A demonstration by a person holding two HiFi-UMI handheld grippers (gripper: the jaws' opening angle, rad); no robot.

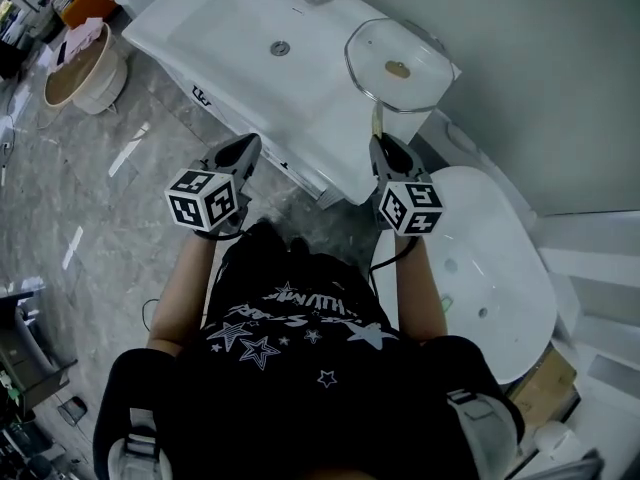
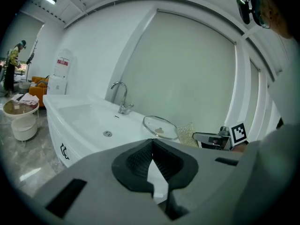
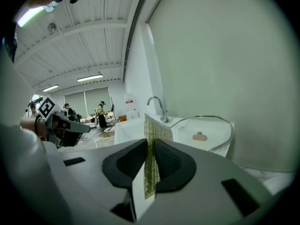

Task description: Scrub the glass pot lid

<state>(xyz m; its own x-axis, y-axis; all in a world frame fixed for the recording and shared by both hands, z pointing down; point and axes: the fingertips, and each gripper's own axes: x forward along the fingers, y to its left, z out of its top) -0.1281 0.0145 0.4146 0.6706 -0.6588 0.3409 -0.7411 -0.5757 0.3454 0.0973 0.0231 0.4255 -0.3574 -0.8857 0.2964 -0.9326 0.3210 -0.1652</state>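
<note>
Grey plastic tools, one in each hand, both forearms stretched forward from a black star-print shirt (image 1: pixel 290 323)
- Left tool (image 1: pixel 244 148): held out short of the front edge of the white washbasin (image 1: pixel 215 28), nose tipped slightly down, marker cube facing up. Jaws pressed together, nothing between them
- Right tool (image 1: pixel 384 146): level with the left one and well apart from it, same slight downward tilt, cube on top. Jaws clamped on a gold mesh scouring pad (image 3: pixel 151 153); the pad stands on edge between the pads and sticks out past the tips, towards the lid
- Glass pot lid (image 1: pixel 398 65): lies on the right-hand corner of the washbasin surface, close to the pale green wall (image 1: pixel 540 78), brown knob at its centre, metal rim running out over the corner. Pad near the rim, whether touching cannot be told from the head view; in the right gripper view there is a gap

Containers
- Washbasin bowl: white, drain (image 1: pixel 280 47) at the middle, chrome tap (image 2: pixel 121 97) at the back edge
- Second white basin (image 1: pixel 510 298): low on the person's right, below the right forearm
- Round pale tub (image 1: pixel 85 73): on the grey floor off to the left, beige inside; contents not readable
- Orange bin (image 1: pixel 90 0): just beyond the tub

Other people stand far back in the room, seen small in both gripper views
</note>
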